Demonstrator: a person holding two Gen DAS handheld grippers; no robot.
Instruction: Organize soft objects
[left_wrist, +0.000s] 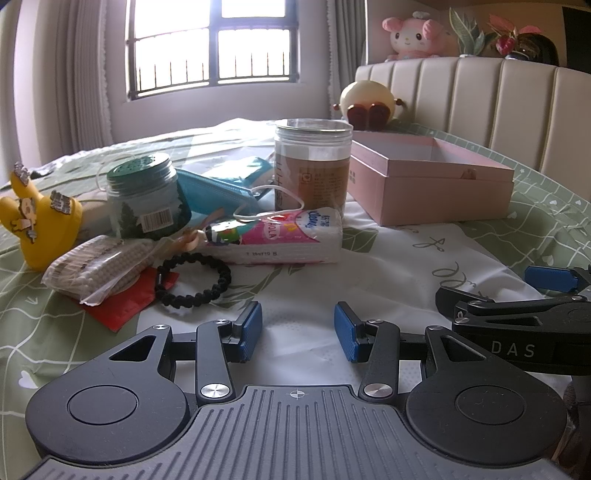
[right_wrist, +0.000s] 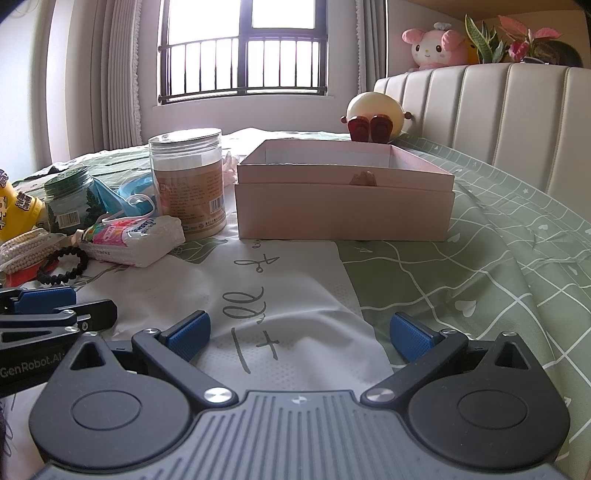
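A pile of small items lies on the bed: a tissue pack (left_wrist: 280, 236) (right_wrist: 136, 238), a black hair tie (left_wrist: 194, 282) (right_wrist: 62, 269), a bag of cotton swabs (left_wrist: 98, 267) (right_wrist: 26, 245), a blue face mask (left_wrist: 221, 190) (right_wrist: 125, 195) and a yellow toy (left_wrist: 37, 221). An open pink box (left_wrist: 432, 177) (right_wrist: 343, 195) stands to the right. My left gripper (left_wrist: 298, 332) is open and empty, low over the sheet in front of the pile. My right gripper (right_wrist: 301, 334) is open and empty, in front of the box.
A clear jar (left_wrist: 313, 166) (right_wrist: 188, 181) and a green-lidded jar (left_wrist: 146, 195) (right_wrist: 70, 203) stand in the pile. A round plush (left_wrist: 365, 101) (right_wrist: 375, 114) leans on the padded headboard (left_wrist: 498, 99). A pink plush (right_wrist: 434, 46) and plants sit on top.
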